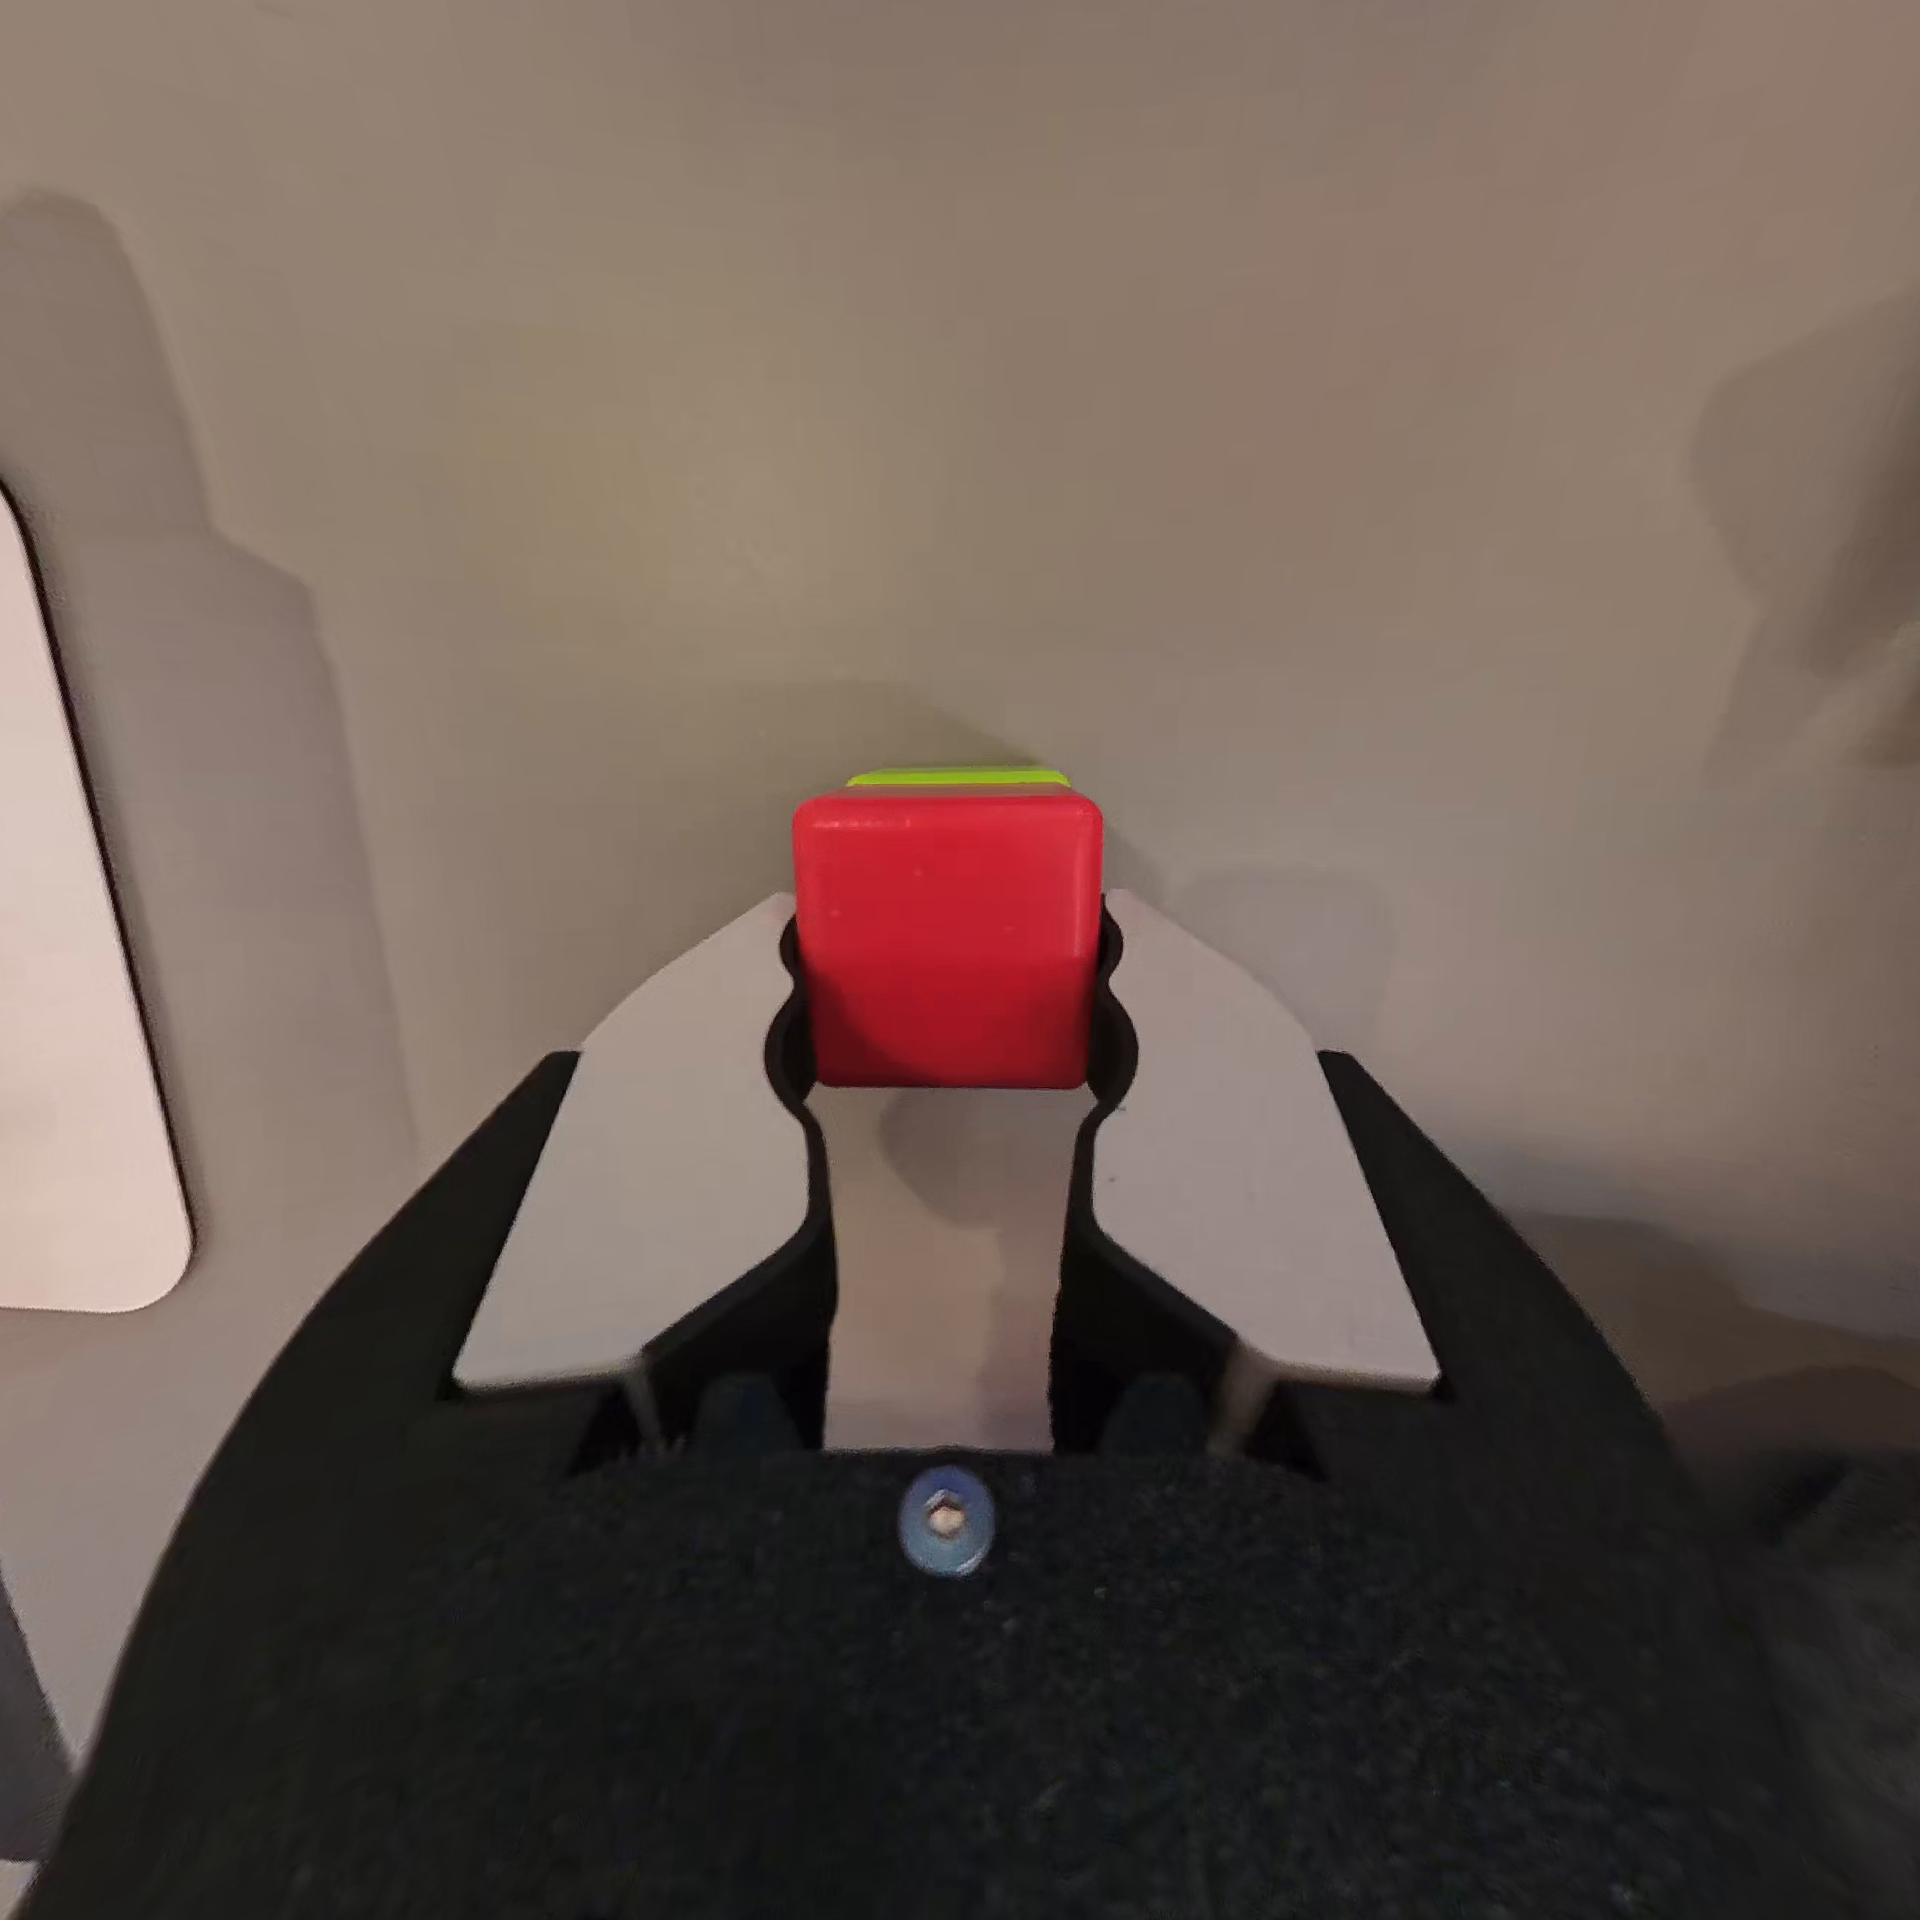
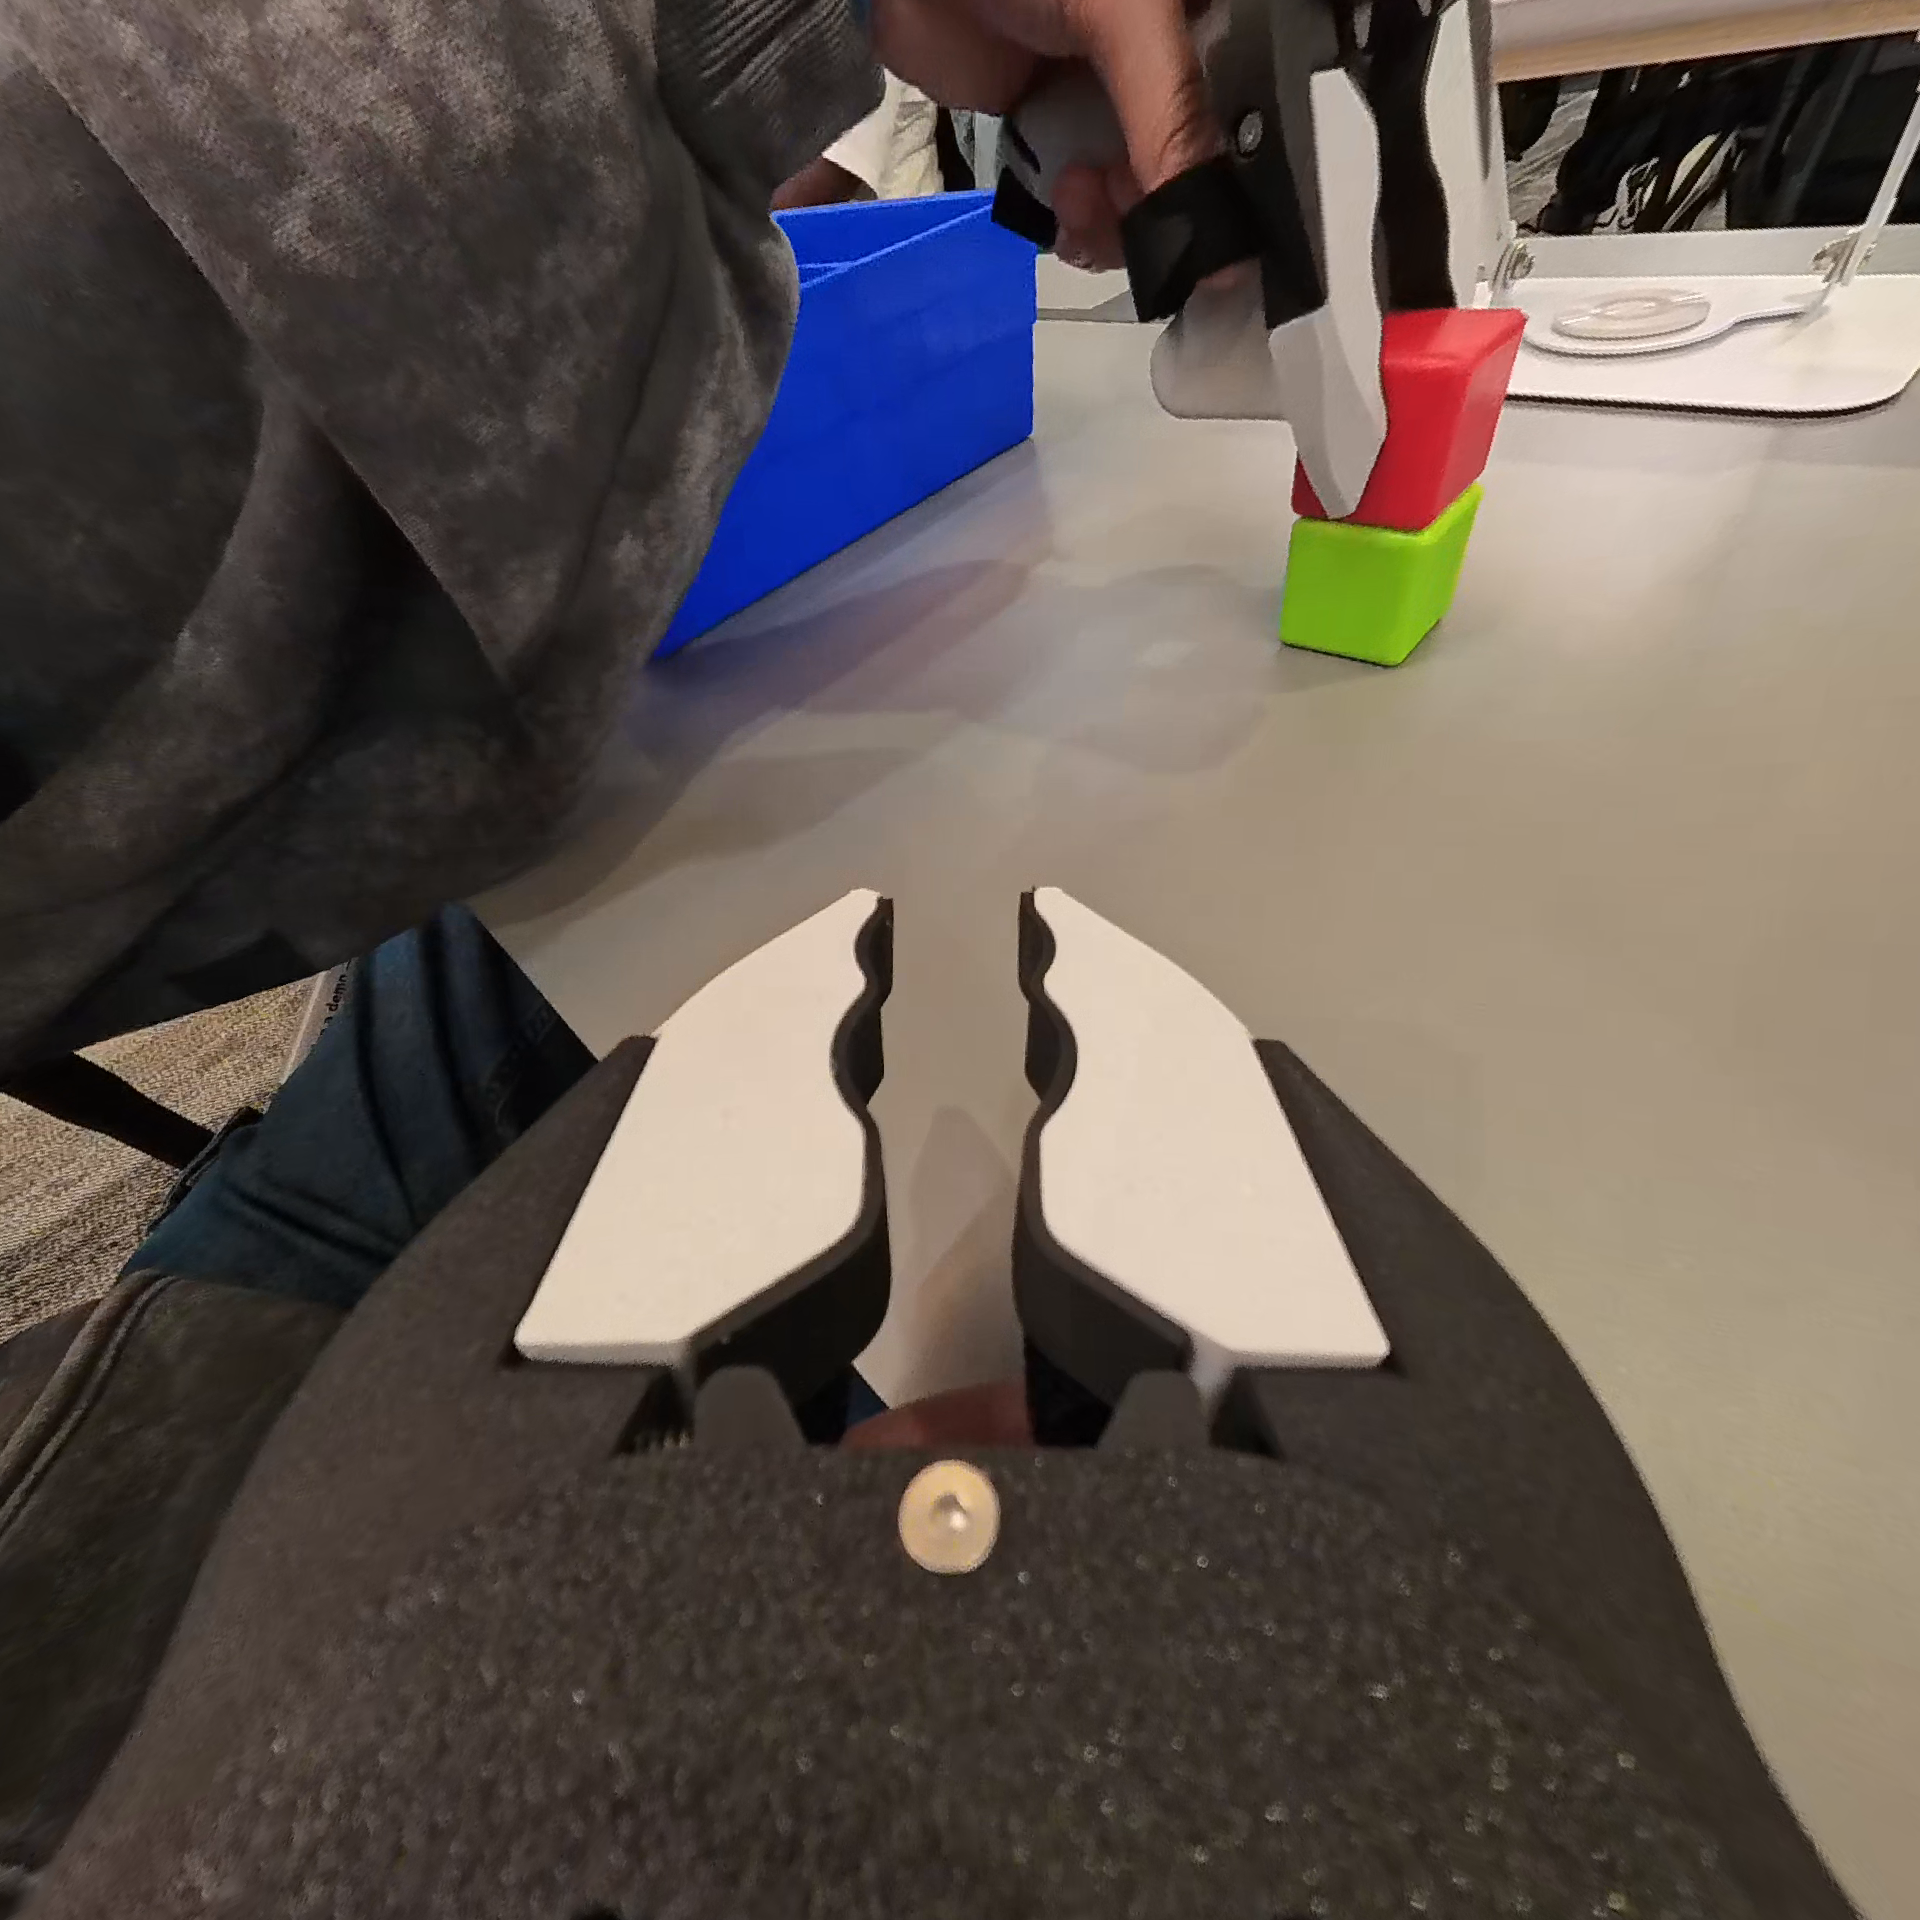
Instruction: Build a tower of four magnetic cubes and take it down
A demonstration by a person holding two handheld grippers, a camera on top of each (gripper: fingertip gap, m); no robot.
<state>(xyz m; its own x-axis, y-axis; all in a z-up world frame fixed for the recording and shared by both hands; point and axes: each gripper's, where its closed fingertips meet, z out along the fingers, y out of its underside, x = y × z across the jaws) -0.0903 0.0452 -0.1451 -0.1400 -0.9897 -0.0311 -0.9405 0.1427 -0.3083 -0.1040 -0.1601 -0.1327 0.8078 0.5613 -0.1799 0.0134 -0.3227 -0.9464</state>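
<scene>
at frame centre the red cube (image 1: 945, 951) is clamped by the left gripper (image 1: 948, 997) upon the green cube (image 1: 951, 776); released off-square, it may be tipped. the right gripper (image 2: 956, 997) is held slightly apart, empty.

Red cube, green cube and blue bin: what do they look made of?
Red cube: looks like matte plastic, evenly coloured, with rounded edges and a soft sheen. Green cube: the same look, probably the same plastic. Blue bin: apparently rigid plastic, with thin flat walls and a slight gloss. The magnets named in the task are not visible.
</scene>
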